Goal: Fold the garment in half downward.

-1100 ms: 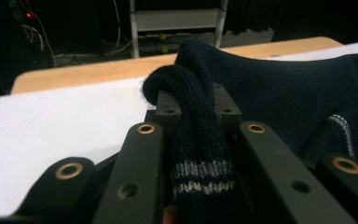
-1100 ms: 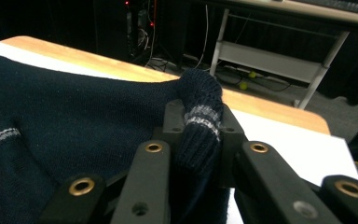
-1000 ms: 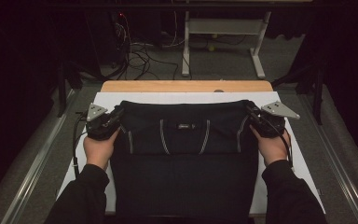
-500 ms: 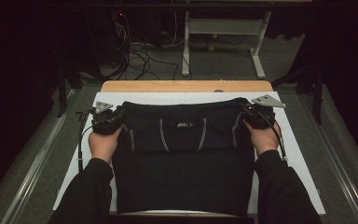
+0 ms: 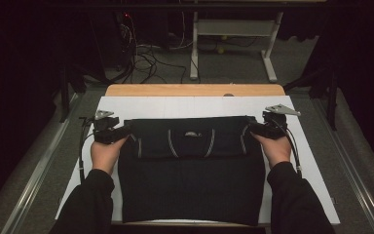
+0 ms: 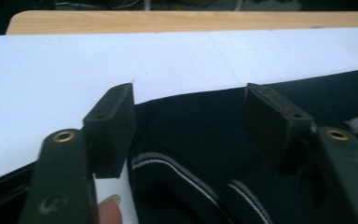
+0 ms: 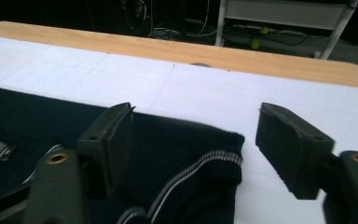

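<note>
Both hands have lowered the folded top edge of the sweater [image 5: 192, 165] onto the bench [image 5: 126, 105].
Left hand-held gripper [image 5: 121, 132] and right hand-held gripper [image 5: 257, 129] have just been opening, released astride the corners, leaving the fold flat.

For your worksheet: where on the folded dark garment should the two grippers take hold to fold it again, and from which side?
Probably the folded top edge's two outer corners of the dark garment: they lie flat and exposed on the white sheet. Each gripper comes in low from its own outer side, left gripper, right gripper.

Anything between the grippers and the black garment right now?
Nothing visible. The left gripper and right gripper both stand open over the folded top corners of the black garment, pads apart from the cloth, having just been opening.
</note>
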A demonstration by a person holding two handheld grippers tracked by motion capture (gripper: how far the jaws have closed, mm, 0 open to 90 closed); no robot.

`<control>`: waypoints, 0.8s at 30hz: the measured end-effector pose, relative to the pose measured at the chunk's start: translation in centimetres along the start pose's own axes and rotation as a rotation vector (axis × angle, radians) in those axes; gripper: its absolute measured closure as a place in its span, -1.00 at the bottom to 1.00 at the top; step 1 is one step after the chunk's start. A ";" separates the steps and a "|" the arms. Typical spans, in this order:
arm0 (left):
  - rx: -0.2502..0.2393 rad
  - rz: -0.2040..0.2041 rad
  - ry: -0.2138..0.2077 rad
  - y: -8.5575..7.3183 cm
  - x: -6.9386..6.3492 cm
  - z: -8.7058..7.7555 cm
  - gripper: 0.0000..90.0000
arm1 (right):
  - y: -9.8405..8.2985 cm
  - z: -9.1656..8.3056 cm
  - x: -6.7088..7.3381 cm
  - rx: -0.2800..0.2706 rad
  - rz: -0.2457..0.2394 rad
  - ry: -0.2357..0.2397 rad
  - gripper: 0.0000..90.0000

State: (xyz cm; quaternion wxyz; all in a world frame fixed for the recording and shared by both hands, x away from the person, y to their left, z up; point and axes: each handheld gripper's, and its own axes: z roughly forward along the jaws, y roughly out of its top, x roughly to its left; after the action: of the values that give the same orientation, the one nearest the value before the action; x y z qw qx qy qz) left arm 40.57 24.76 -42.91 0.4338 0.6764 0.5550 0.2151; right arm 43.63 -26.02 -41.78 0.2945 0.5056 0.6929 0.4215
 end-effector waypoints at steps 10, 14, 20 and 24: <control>0.028 0.054 -0.098 -2.4 -1.6 -1.7 -0.55 | -2.4 -2.7 1.4 0.015 -0.018 0.088 -0.61; 0.096 0.106 -0.120 -4.2 -2.7 -1.4 -0.57 | -3.9 -3.2 2.2 0.048 -0.042 0.121 -0.56; 0.166 0.144 -0.148 -6.2 -3.3 -0.8 -0.31 | -6.3 -3.1 2.9 0.126 -0.065 0.144 -0.26; 0.215 0.153 -0.158 -7.2 -3.3 0.0 -0.08 | -7.2 -2.5 2.9 0.175 -0.073 0.142 -0.06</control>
State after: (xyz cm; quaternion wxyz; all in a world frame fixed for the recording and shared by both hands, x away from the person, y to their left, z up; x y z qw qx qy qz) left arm 35.54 21.76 -48.18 0.3836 0.7741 0.4858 0.1328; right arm 37.38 -24.90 -46.85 0.2145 0.4725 0.7642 0.3831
